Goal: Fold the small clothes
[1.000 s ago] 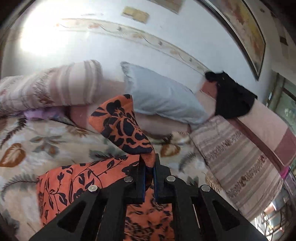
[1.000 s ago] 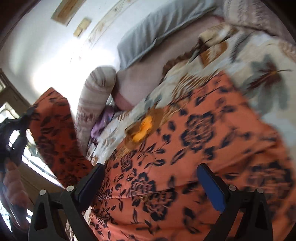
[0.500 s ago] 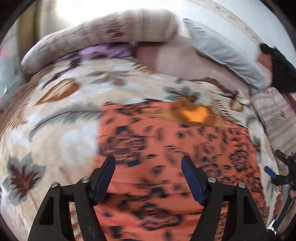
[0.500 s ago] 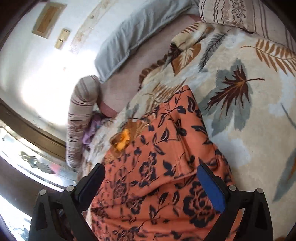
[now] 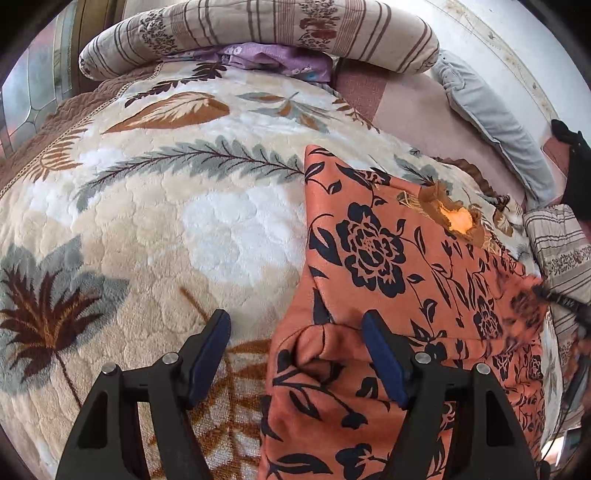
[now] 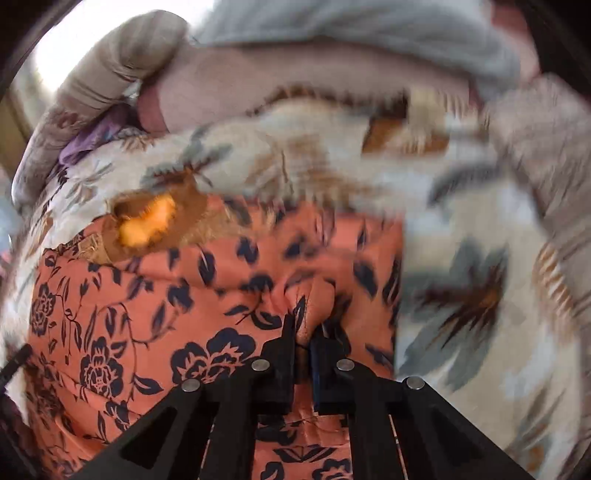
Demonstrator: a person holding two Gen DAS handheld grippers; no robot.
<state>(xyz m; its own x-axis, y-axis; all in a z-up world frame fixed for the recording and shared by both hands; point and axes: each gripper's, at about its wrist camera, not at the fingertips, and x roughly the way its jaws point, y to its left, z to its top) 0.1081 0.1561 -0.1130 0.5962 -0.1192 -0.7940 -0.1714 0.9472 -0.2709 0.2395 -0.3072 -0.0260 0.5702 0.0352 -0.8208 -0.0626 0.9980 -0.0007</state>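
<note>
An orange garment with a dark blue flower print (image 5: 399, 280) lies spread on a leaf-patterned blanket (image 5: 155, 221). My left gripper (image 5: 295, 347) is open and empty, low over the garment's left edge, with a raised fold between its fingers. My right gripper (image 6: 303, 332) is shut on a pinched fold of the orange garment (image 6: 155, 295) near its right edge. The right wrist view is blurred by motion.
A striped bolster (image 5: 258, 33) and a purple cloth (image 5: 266, 59) lie at the head of the bed. A grey pillow (image 5: 491, 122) and a striped folded cloth (image 5: 557, 243) are to the right. A black garment (image 5: 576, 173) sits at the far right.
My left gripper let go of the garment, opened and came down over its left edge. My right gripper went from open to shut on a fold of the garment.
</note>
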